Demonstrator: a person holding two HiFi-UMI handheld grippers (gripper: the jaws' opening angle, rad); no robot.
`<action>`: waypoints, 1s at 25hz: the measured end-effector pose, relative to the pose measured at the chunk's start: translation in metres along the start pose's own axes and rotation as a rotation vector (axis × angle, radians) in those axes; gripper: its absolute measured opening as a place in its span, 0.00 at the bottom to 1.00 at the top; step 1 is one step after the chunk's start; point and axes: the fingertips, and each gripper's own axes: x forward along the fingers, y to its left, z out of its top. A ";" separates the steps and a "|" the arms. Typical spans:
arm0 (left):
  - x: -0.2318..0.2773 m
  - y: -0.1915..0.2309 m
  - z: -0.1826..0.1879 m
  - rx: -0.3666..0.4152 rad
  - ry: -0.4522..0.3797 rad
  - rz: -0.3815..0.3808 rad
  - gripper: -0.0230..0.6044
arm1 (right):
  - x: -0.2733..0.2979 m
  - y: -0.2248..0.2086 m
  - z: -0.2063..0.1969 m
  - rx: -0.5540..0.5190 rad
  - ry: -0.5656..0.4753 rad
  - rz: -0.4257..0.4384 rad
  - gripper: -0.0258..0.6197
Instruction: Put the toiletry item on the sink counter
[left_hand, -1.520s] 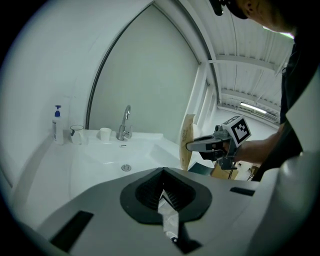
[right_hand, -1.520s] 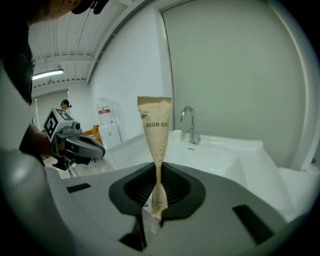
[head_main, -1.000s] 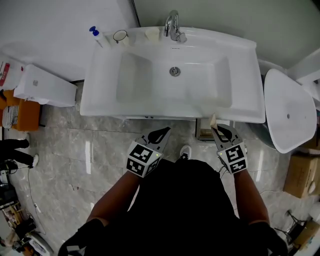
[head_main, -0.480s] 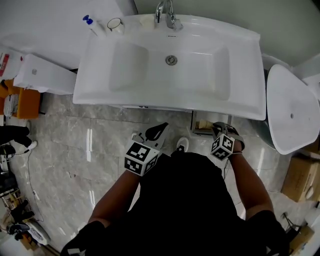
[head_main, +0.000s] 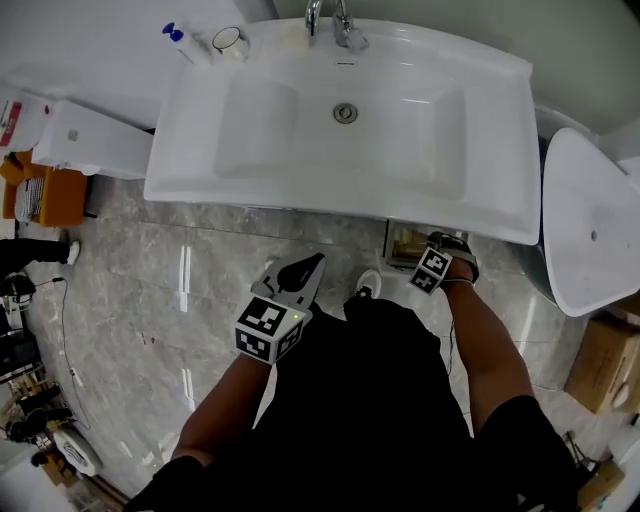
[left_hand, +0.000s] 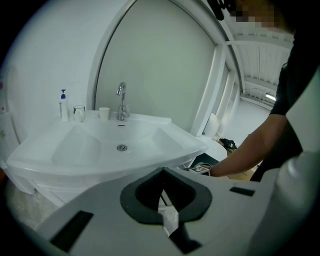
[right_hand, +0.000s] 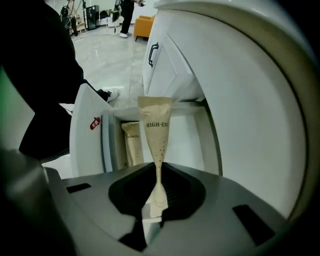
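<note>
My right gripper is shut on the narrow end of a tan sachet, which sticks out past the jaws. In the head view this gripper points steeply down below the front edge of the white sink counter, over an open white drawer. A second tan sachet lies in that drawer. My left gripper hangs lower and to the left, in front of the sink, jaws shut with nothing between them; its own view looks across the basin.
At the back of the counter stand a faucet, a blue-topped pump bottle and a cup. A white oval fixture is at the right, a white box and an orange seat at the left. The floor is grey marble.
My right gripper has dropped from the sink's front edge down toward the open drawer and rolled, still holding the sachet. The left gripper has sunk slightly.
</note>
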 end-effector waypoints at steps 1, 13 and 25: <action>-0.002 0.002 -0.001 -0.003 0.001 0.007 0.04 | 0.005 0.002 0.001 -0.001 0.005 0.006 0.09; -0.021 0.014 -0.015 -0.059 -0.009 0.059 0.04 | 0.019 0.007 0.001 -0.005 0.020 -0.026 0.16; -0.030 0.004 -0.005 -0.034 -0.021 0.047 0.04 | -0.010 0.012 0.000 0.139 -0.044 -0.047 0.16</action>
